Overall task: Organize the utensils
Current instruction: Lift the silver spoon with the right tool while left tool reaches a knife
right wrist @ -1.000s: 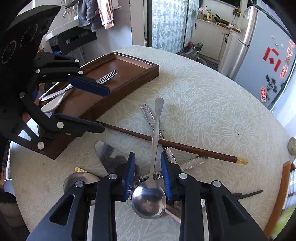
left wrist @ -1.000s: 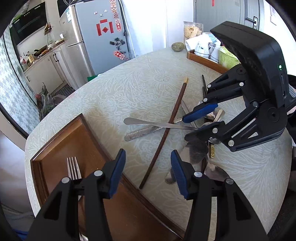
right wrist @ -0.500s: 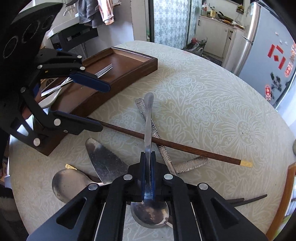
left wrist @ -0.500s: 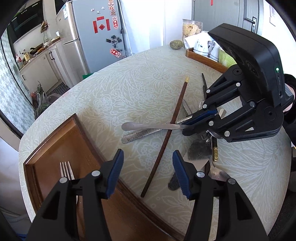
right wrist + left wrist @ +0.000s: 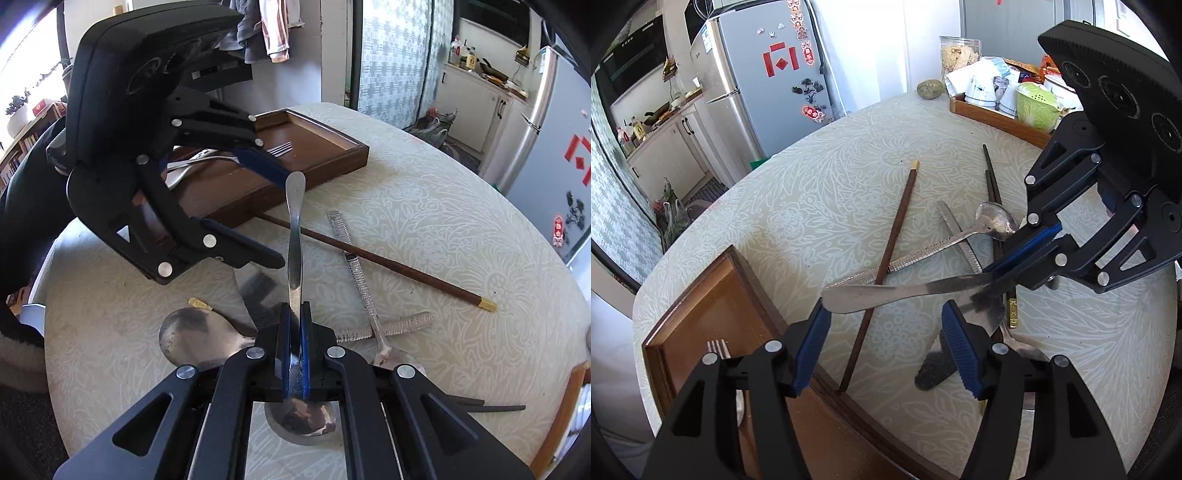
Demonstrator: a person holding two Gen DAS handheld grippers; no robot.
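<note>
My right gripper [image 5: 295, 332] is shut on a steel spoon [image 5: 295, 229] at its neck and holds it off the table, bowl under the jaws and handle pointing ahead. In the left wrist view that right gripper [image 5: 995, 278] comes in from the right, and the spoon [image 5: 905, 293] handle reaches across just ahead of my left gripper [image 5: 886, 339]. The left jaws are opening, and no pad presses on the handle. The brown wooden tray [image 5: 701, 302] at lower left holds a fork [image 5: 718, 349]. From the right wrist, the left gripper [image 5: 286, 221] hangs over the tray [image 5: 332, 162] edge.
On the patterned tablecloth lie a brown chopstick [image 5: 890, 251] with a gold tip, a textured-handle spoon [image 5: 995, 221], dark chopsticks [image 5: 991, 184], a large spoon [image 5: 195, 339] and a flat blade [image 5: 255, 291]. A second tray [image 5: 997, 114] with cups stands at the back right.
The right gripper closed on the spoon and lifted it, and its handle now reaches toward the left gripper. The left jaws have spread wider.
</note>
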